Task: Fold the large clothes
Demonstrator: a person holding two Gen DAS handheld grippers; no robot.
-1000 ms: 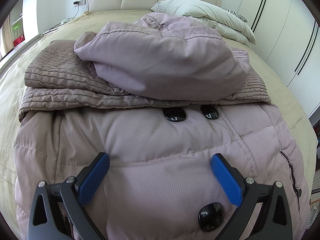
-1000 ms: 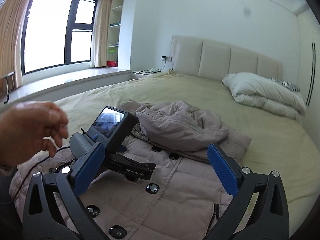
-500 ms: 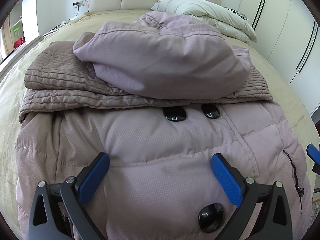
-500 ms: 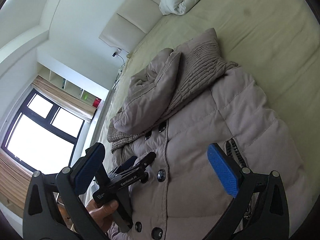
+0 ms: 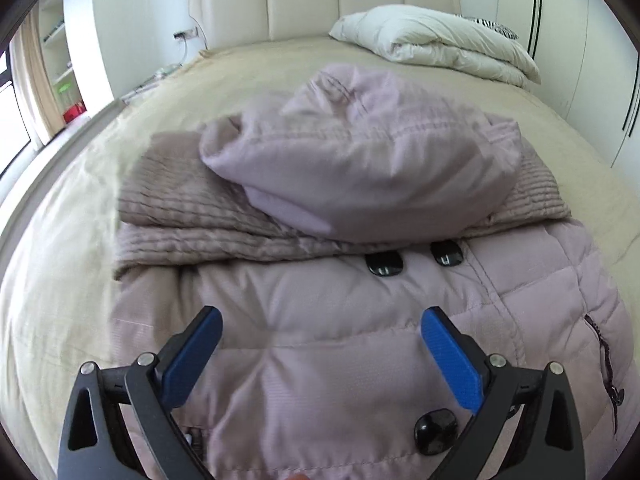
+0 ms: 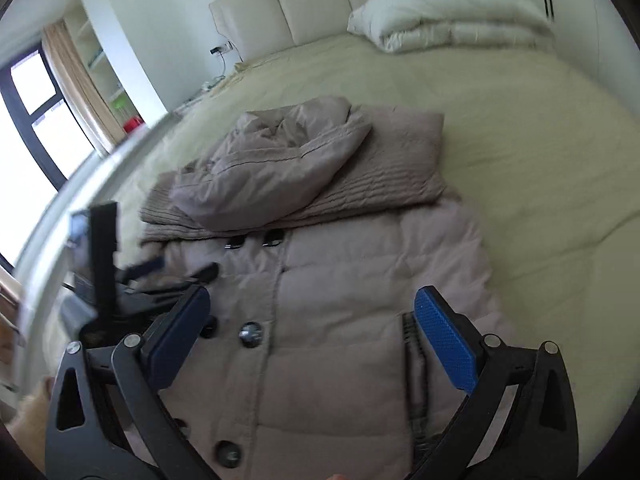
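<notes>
A pale mauve puffer coat [image 5: 328, 344] [image 6: 332, 320] lies face up on the bed, buttoned with black buttons [image 5: 386, 266]. Its hood [image 5: 360, 168] [image 6: 272, 172] is bunched on the ribbed collar at the far end. My left gripper [image 5: 318, 340] hovers open just above the coat's chest, nothing between its blue pads. My right gripper [image 6: 312, 322] is open above the coat's lower front, near the right pocket zip [image 6: 410, 332]. In the right wrist view the left gripper's body [image 6: 100, 264] shows blurred at the coat's left edge.
The yellow-beige bedspread [image 6: 520, 152] extends wide to the right and beyond the coat. A folded white duvet [image 5: 436, 44] lies by the padded headboard [image 5: 320, 4]. A window and shelves are at the left, wardrobe doors [image 5: 600, 60] at the right.
The left gripper has pulled back and risen, so more bed shows. The right gripper swung from a tilted side view to level, facing along the coat. Both stayed open.
</notes>
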